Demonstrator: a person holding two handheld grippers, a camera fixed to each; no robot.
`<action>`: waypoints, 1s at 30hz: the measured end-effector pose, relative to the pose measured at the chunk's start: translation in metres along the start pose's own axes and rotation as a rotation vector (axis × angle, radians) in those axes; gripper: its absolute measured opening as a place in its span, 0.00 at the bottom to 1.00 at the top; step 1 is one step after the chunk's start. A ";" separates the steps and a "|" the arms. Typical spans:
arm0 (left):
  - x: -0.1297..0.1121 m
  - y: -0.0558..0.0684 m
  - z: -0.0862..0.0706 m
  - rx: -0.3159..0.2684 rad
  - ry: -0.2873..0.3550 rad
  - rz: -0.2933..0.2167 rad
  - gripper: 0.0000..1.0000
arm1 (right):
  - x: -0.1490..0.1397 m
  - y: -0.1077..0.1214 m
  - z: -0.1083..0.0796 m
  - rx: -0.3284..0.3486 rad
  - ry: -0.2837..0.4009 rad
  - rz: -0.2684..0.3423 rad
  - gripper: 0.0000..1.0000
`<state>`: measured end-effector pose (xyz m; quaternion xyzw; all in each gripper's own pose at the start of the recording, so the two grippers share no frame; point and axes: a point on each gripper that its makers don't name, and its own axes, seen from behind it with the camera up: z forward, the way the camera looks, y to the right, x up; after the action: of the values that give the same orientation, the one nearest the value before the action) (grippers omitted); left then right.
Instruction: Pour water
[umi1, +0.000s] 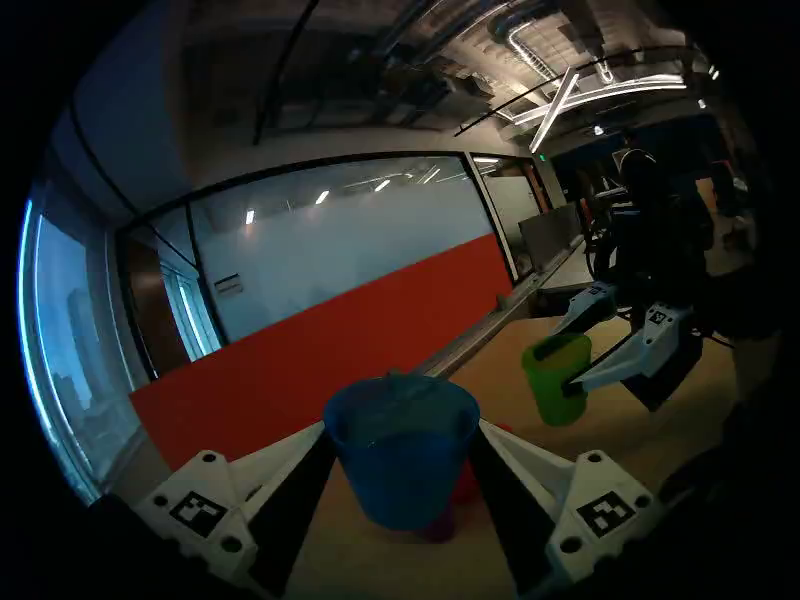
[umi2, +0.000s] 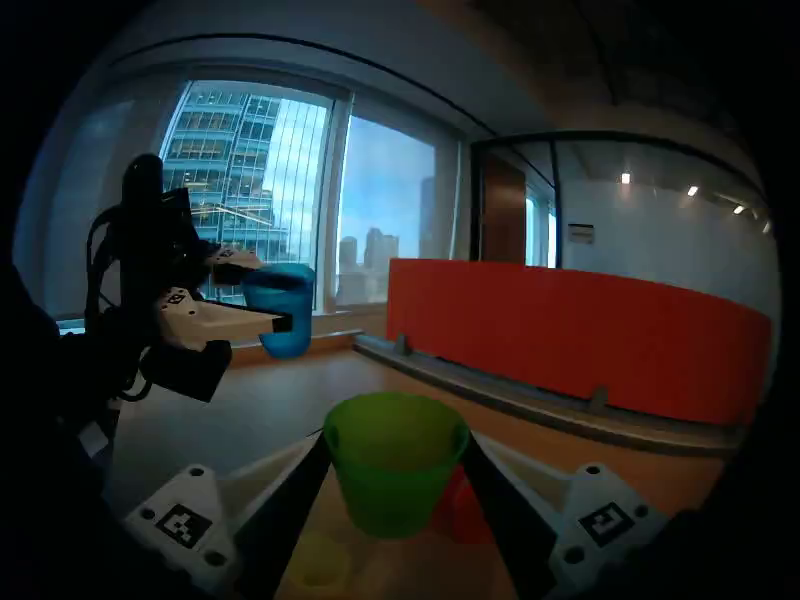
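Your right gripper (umi2: 397, 450) held the green cup (umi2: 395, 485) upright, its jaws pressed to either side of it, with the wooden surface (umi2: 280, 400) behind. Off to the left, your left gripper (umi2: 272, 293) gripped a blue cup (umi2: 283, 335), also upright, in front of the windows (umi2: 390, 200), and something red (umi2: 466, 512) sat just beside the green cup's base.

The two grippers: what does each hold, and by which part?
Left gripper: blue cup, fingers on its side walls. Right gripper: green cup, same hold.
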<state>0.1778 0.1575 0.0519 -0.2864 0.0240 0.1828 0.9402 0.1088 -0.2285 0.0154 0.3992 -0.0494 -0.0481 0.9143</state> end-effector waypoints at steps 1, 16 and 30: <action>0.003 0.000 0.000 -0.001 0.002 0.006 0.85 | 0.000 -0.001 0.000 0.003 0.001 -0.001 0.92; 0.031 -0.004 -0.001 0.011 0.028 0.137 0.85 | 0.004 -0.020 0.009 0.050 0.002 -0.014 0.92; 0.050 -0.008 -0.001 0.029 0.037 0.290 0.85 | 0.007 -0.042 0.023 0.106 -0.001 -0.024 0.92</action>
<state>0.2276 0.1677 0.0479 -0.2696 0.0853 0.3110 0.9074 0.1104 -0.2746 0.0002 0.4476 -0.0475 -0.0564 0.8912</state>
